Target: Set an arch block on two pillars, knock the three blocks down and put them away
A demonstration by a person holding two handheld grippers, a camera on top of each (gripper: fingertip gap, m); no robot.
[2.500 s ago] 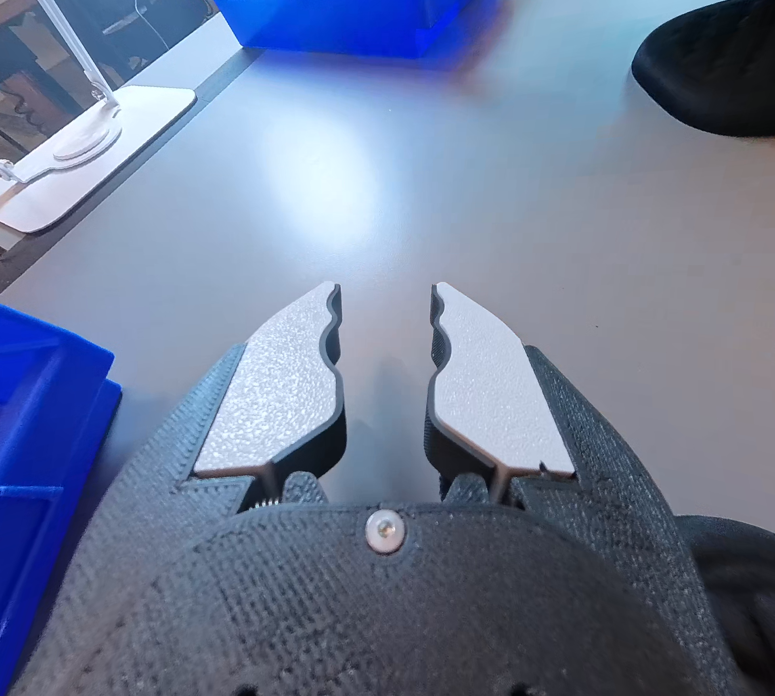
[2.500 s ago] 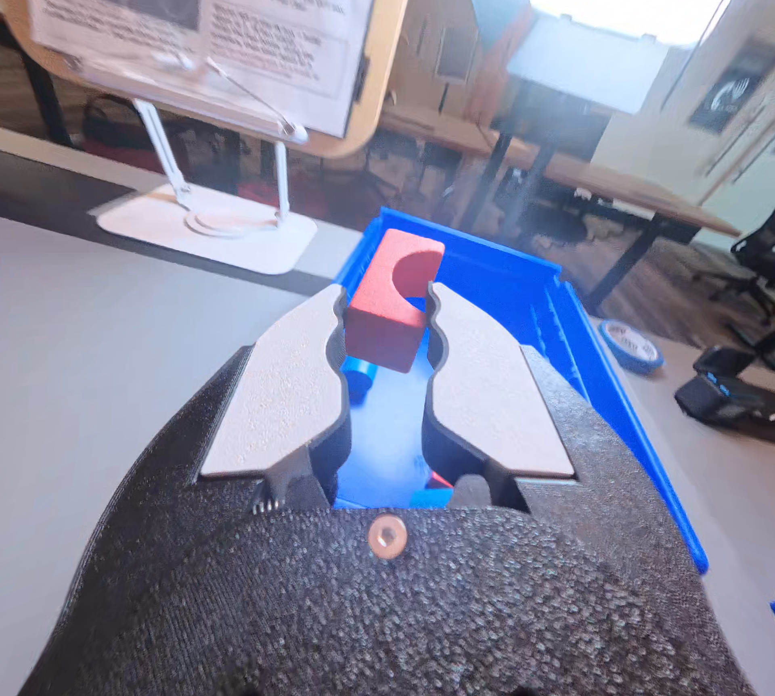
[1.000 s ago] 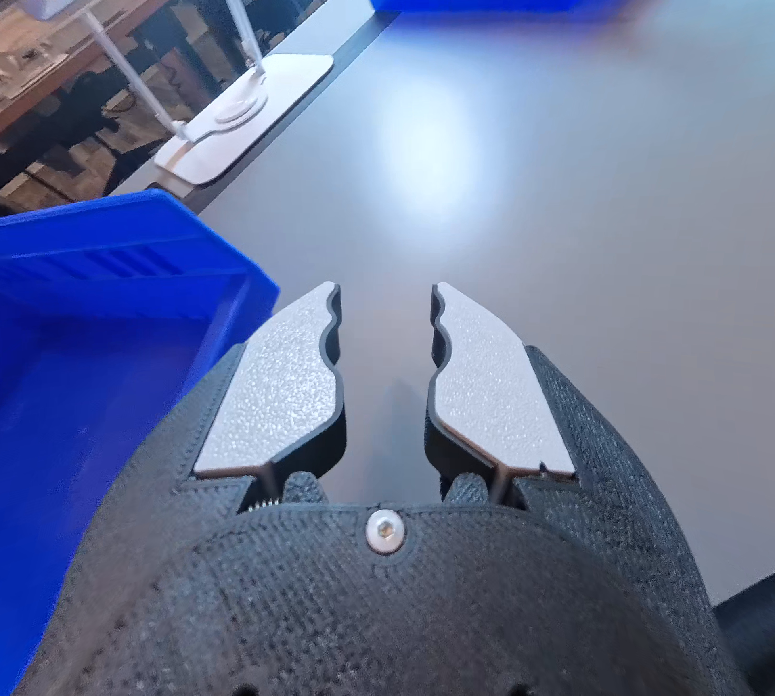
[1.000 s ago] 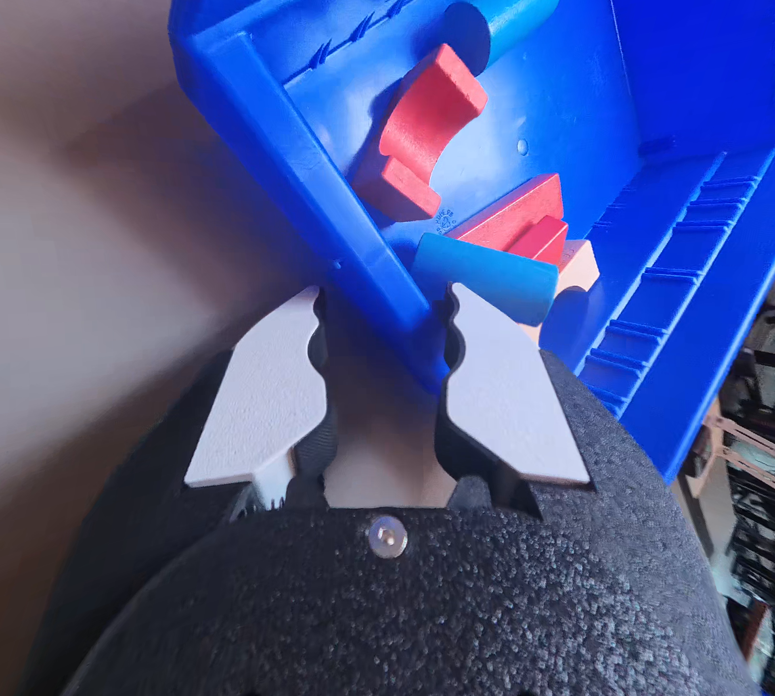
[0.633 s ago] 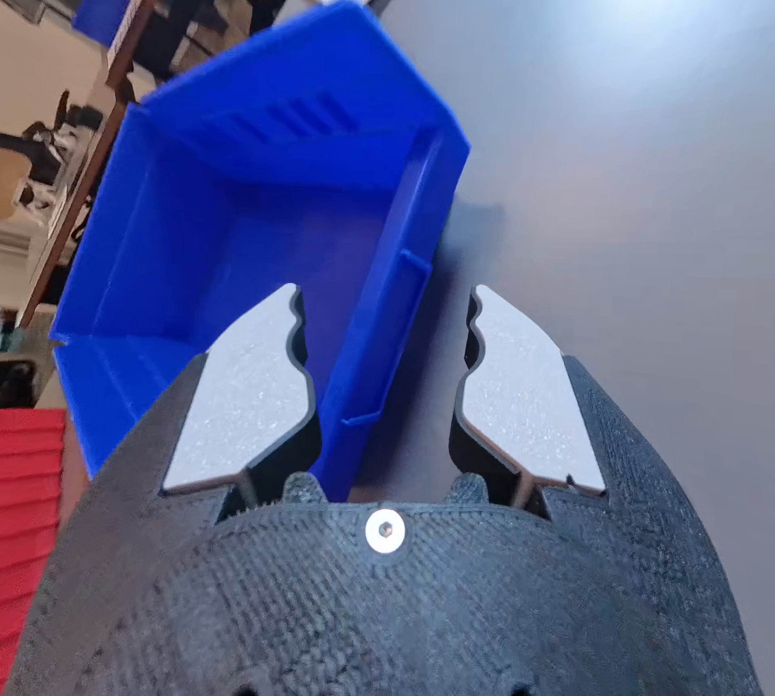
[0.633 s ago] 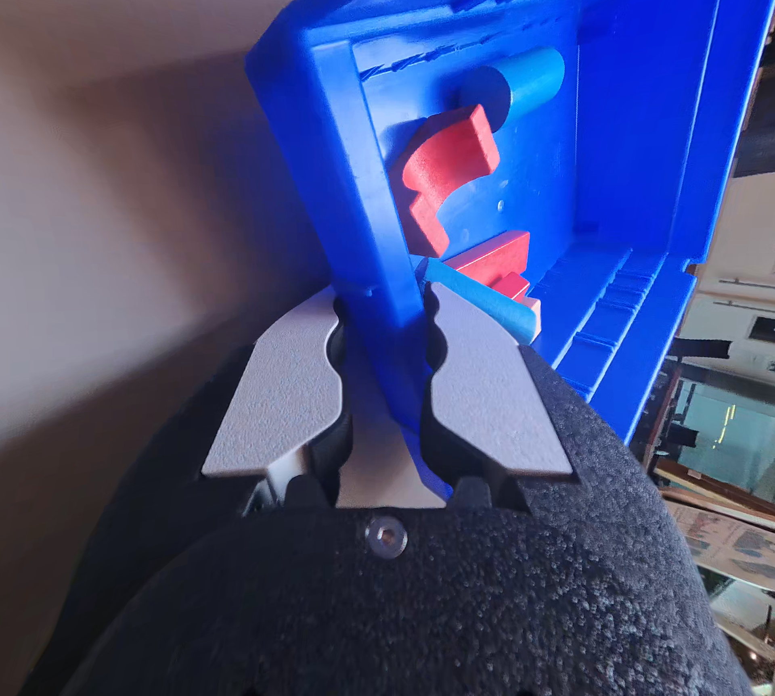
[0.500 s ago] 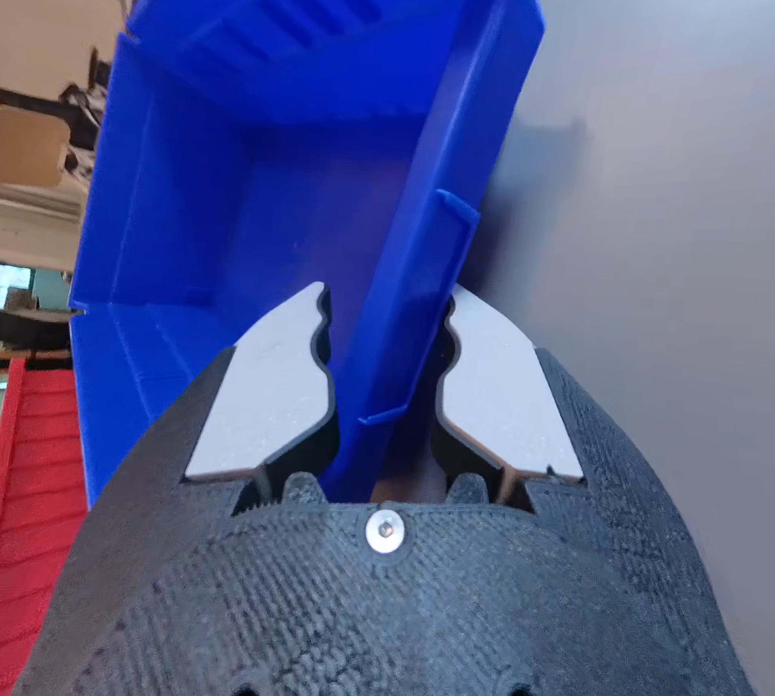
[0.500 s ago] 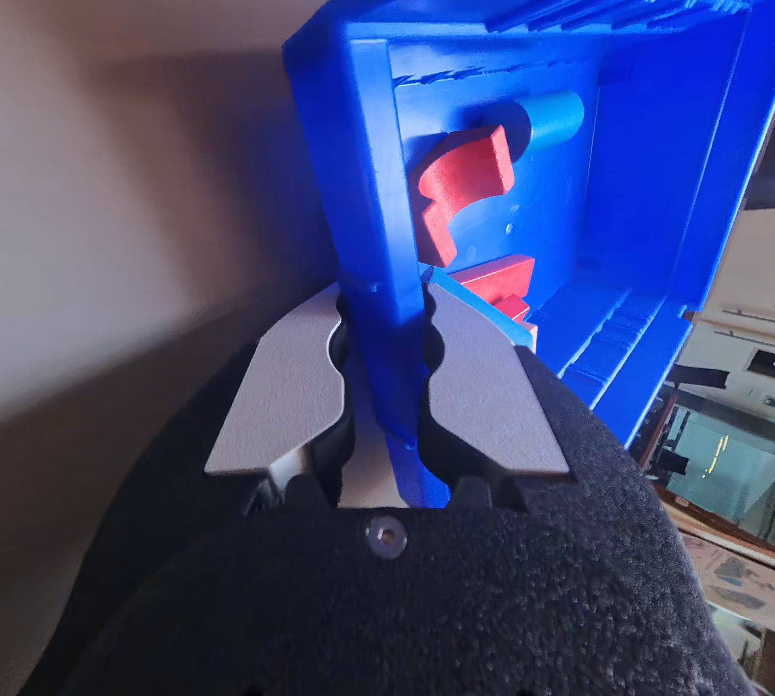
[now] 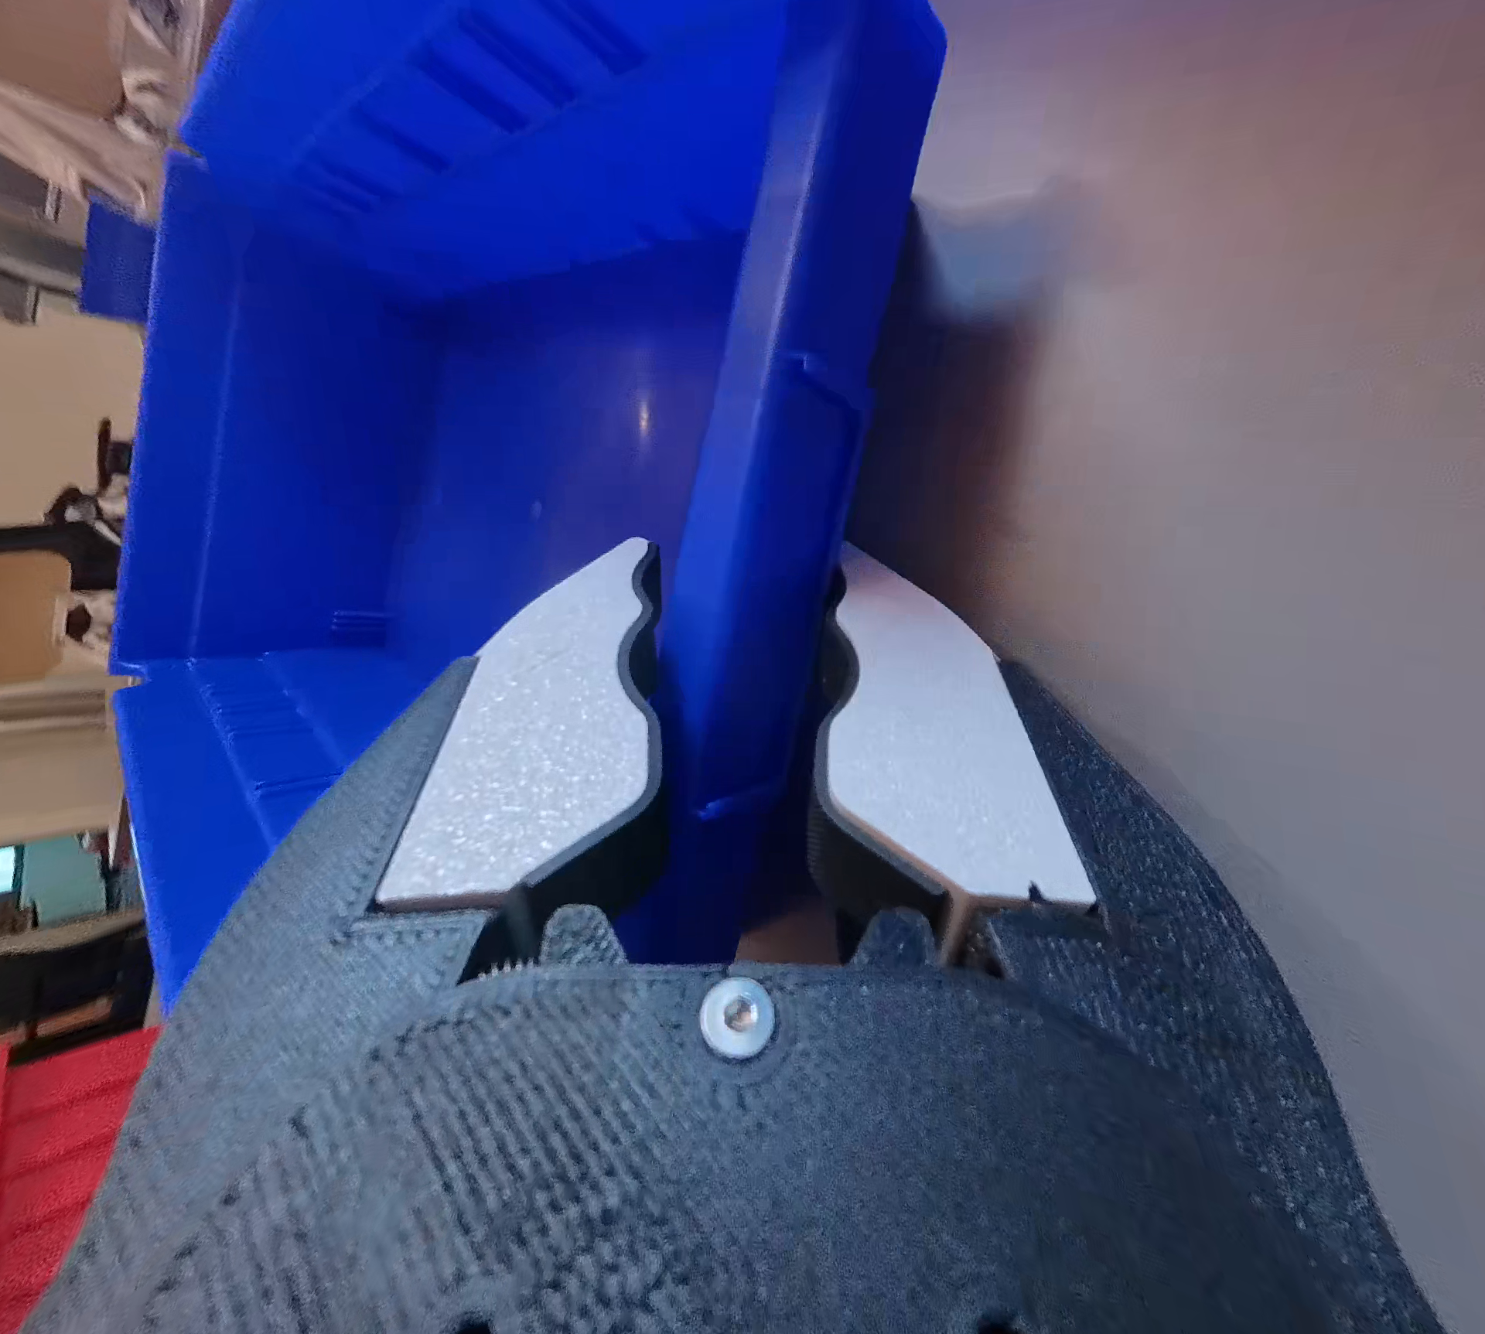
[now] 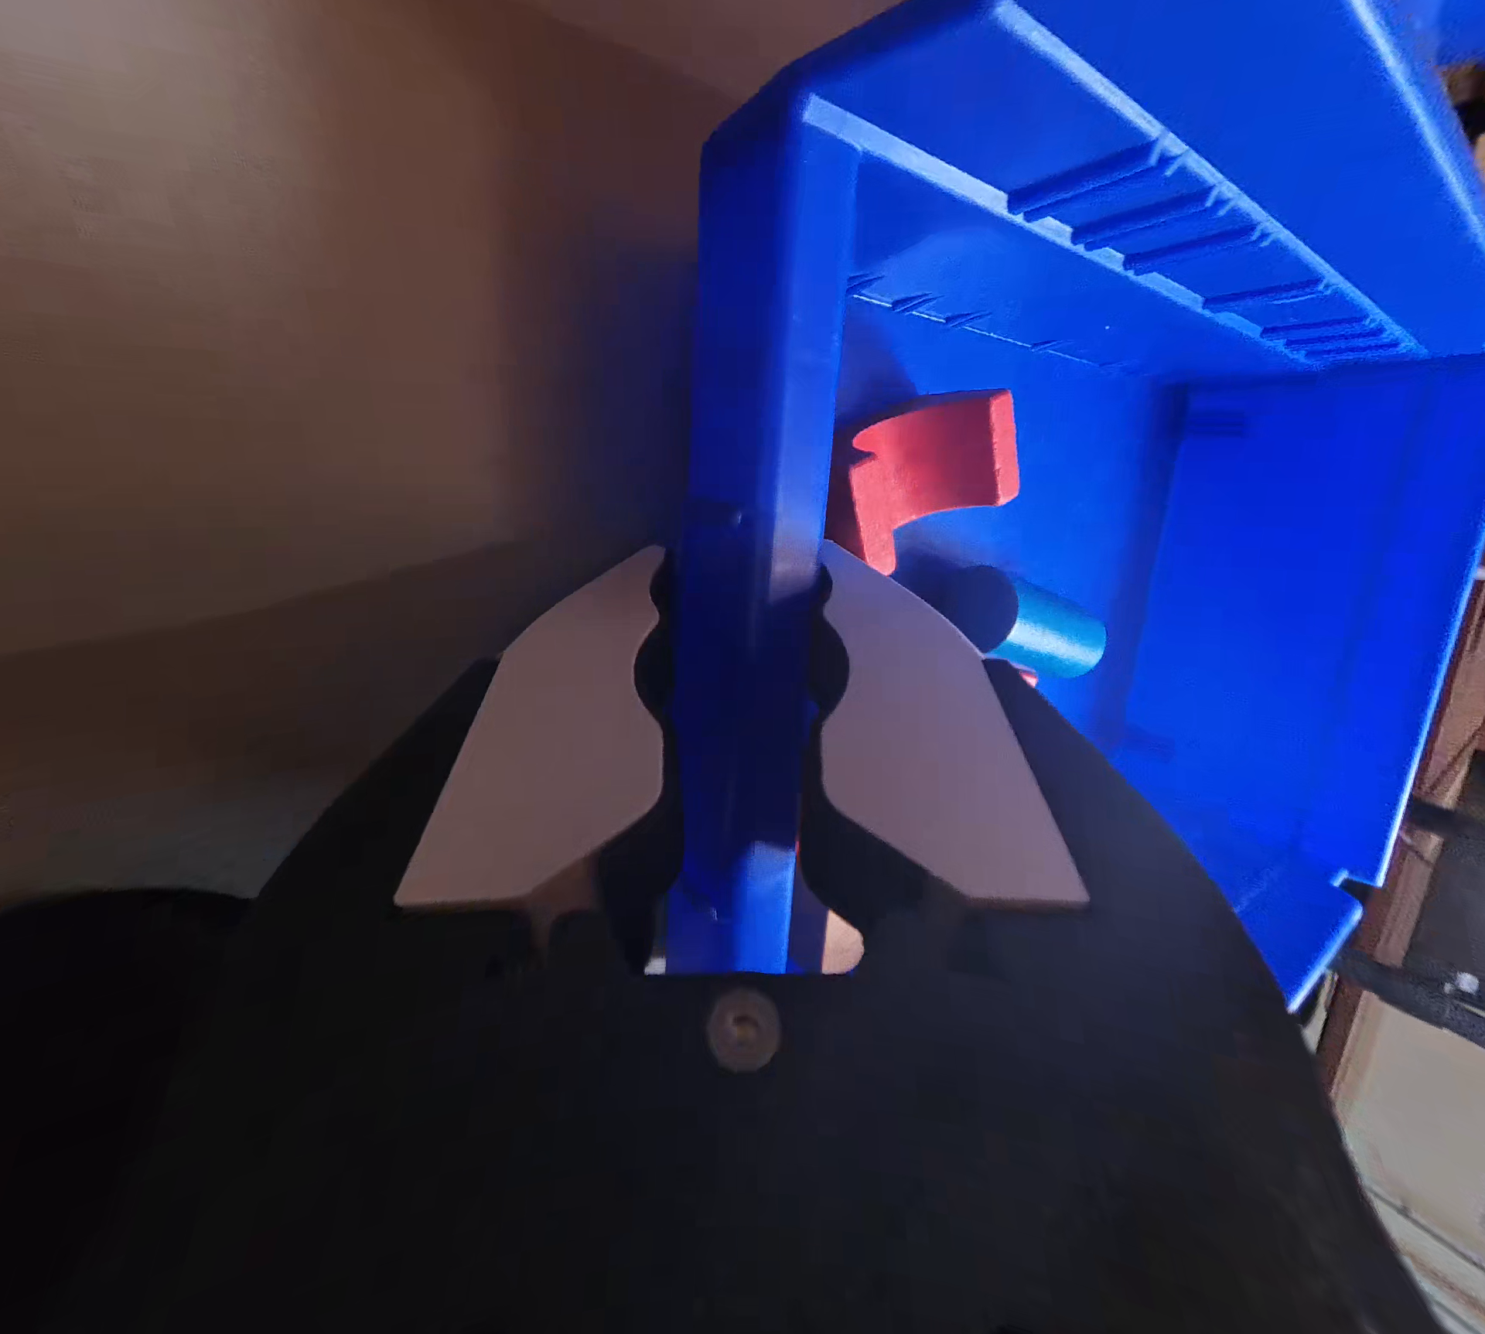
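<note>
The red arch block (image 10: 924,468) lies inside the blue bin (image 10: 1253,572) beside a blue cylinder block (image 10: 1045,632), against the wall I hold. My right gripper (image 10: 743,576) is clamped on that bin's front wall. My left gripper (image 9: 743,560) is clamped on the front wall of a second blue bin (image 9: 362,412). Grey tabletop (image 9: 1245,412) lies beside it.
</note>
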